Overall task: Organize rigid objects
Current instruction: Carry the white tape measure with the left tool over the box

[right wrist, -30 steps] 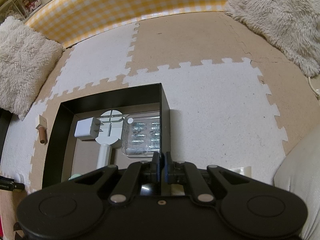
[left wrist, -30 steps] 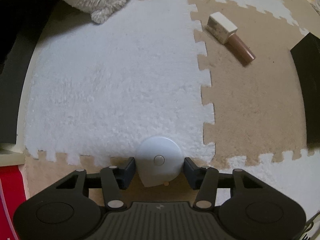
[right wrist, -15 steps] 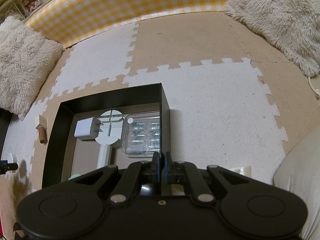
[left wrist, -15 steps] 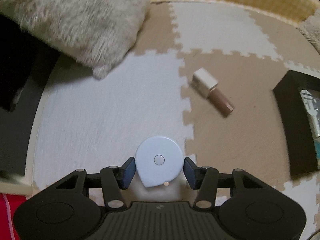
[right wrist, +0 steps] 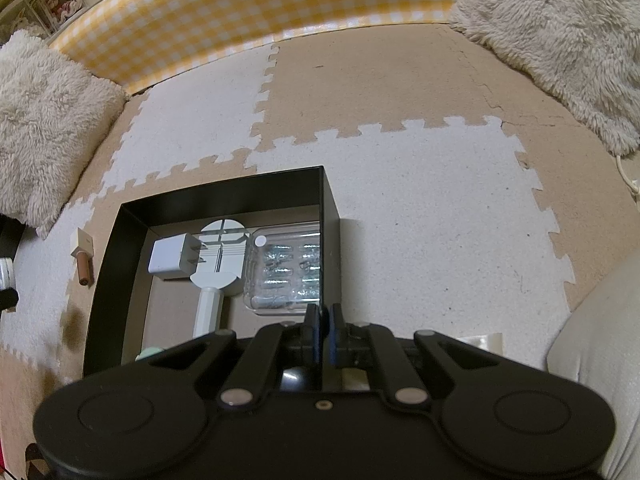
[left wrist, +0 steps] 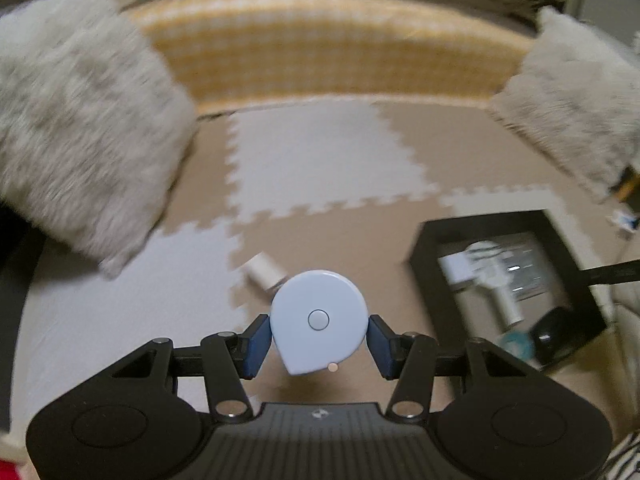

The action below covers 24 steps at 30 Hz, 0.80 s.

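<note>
A pale blue round tape measure (left wrist: 319, 322) is clamped between the blue pads (left wrist: 256, 345) of the left gripper (left wrist: 319, 344), its pointed end turned back toward the gripper body and its centre button facing the camera; it is held clear of the floor mat (left wrist: 320, 160). Just beyond it, partly hidden behind its upper edge, a small bottle with a white cap (left wrist: 265, 271) is seen lying on a tan tile, blurred by motion. To the right of the tape measure a black tray (left wrist: 424, 258) is seen on the mat, well apart from the held item. In the right wrist view the right gripper (right wrist: 322, 334) is seen with its fingers pressed together and nothing visible between them, positioned over the near right part of the same black tray (right wrist: 330, 204). Inside the tray a white plug adapter (right wrist: 170, 260), a white round-headed tool with a handle (right wrist: 218, 258) and a clear plastic case of small metallic parts (right wrist: 288, 276) are laid side by side, the adapter's prongs resting against the tool's head. Left of the tray, on the mat, the capped bottle (right wrist: 82, 254) is seen lying on its side. Farther off, fluffy cushions (right wrist: 560, 36) are placed at both sides, and a yellow checked border (right wrist: 260, 12) is seen along the far edge of the mat.
</note>
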{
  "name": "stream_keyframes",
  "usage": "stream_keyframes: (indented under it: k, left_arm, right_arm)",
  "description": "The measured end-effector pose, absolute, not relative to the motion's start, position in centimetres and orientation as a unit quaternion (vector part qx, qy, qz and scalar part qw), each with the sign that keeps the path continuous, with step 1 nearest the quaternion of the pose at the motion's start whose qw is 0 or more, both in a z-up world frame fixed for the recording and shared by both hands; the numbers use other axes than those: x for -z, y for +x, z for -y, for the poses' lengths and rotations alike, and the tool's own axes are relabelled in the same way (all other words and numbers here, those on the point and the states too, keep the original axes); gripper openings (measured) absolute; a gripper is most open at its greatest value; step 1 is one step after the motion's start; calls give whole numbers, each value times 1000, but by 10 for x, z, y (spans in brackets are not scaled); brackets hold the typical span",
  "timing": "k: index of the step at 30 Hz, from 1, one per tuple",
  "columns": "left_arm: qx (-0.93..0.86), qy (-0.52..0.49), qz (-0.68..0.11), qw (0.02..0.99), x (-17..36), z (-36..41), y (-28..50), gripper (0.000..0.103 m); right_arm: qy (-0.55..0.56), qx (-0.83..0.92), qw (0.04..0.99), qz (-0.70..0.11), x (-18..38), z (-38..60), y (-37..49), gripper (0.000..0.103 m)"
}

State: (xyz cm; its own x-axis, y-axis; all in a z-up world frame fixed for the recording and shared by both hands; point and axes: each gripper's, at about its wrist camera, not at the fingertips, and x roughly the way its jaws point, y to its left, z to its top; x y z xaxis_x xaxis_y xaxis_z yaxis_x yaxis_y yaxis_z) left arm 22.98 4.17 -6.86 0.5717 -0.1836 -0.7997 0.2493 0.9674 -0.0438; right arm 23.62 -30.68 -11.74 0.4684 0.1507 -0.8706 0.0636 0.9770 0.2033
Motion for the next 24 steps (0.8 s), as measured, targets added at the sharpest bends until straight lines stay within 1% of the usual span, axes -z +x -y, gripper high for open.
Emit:
stream_keyframes:
  k: [4, 10, 18, 24]
  left_arm:
    - [170, 28, -427, 887, 60, -16, 226, 53]
    - [229, 29, -427, 875, 65, 22, 227, 53]
    - [274, 86, -436, 853, 90, 71, 236, 53]
    - [282, 132, -441, 842, 110, 90, 245, 53]
  right_arm:
    - [103, -25, 851, -515, 117, 307, 236, 5]
    - [98, -24, 851, -516, 117, 306, 237, 5]
    - [99, -24, 850, -517, 117, 306, 237, 5]
    - [97, -24, 850, -517, 117, 306, 238, 5]
